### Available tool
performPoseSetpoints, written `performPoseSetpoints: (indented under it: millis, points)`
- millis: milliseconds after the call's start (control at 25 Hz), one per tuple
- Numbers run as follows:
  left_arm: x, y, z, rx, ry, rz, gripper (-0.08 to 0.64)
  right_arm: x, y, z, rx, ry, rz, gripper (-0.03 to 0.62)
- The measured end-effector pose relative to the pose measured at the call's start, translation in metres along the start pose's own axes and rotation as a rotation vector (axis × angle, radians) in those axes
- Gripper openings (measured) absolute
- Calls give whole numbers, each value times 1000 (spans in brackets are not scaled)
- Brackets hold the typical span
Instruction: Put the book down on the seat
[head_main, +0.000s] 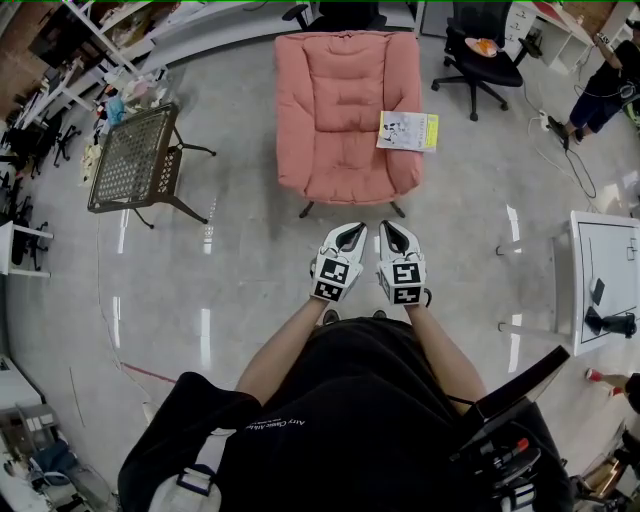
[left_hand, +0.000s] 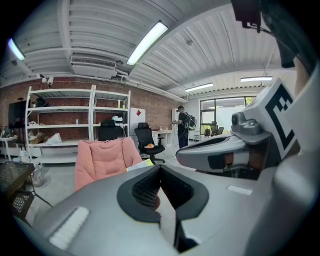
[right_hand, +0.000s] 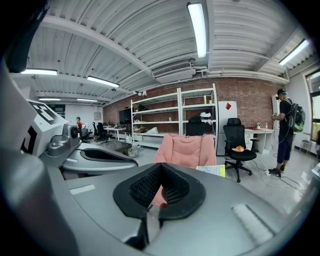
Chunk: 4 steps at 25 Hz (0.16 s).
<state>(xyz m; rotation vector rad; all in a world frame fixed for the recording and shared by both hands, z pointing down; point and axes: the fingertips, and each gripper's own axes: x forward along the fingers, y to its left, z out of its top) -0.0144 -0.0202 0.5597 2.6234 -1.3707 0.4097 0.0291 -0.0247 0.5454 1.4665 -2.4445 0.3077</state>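
armchair (head_main: 345, 110): salmon pink, tufted. book (head_main: 407, 131): white cover, yellow strip along one edge, small dark print. office chair (head_main: 480, 62): black. mesh side table (head_main: 135, 158): dark brown, lattice pattern. floor (head_main: 250, 280): pale grey, glossy. left tool (head_main: 349, 236), right tool (head_main: 393, 236): light grey, black-and-white square markers.

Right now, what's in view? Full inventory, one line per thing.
armchair: 1, pink, top centre of the head view
book: 1, white and yellow, lying on the armchair's arm at picture right
mesh-top metal table: 1, dark, left of the armchair
office chair: 1, black, behind the armchair to the right, orange item on its seat
white table: 1, right edge
shelving: 2 units, white, against the brick wall
bystander: 1, dark clothes, top right
left tongs: 1, grey and black, shut, empty, in front of the armchair
right tongs: 1, grey and black, shut, empty, beside the left tongs
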Motion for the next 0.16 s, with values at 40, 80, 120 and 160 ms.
performPoseSetpoints:
  millis: [40, 80, 120, 160]
  points:
    - [2, -1, 1, 1, 0, 0, -3, 0, -3, 0, -1, -2, -1, 9]
    - [4, -3, 2, 2, -1, 1, -3, 0, -7, 0, -1, -3, -2, 9]
    - [7, -4, 3, 3, -1, 1, -3, 0, -10, 0, 0, -3, -3, 9]
    - [9, -5, 4, 4, -1, 1, -3, -1, -14, -1, 1, -2, -4, 9]
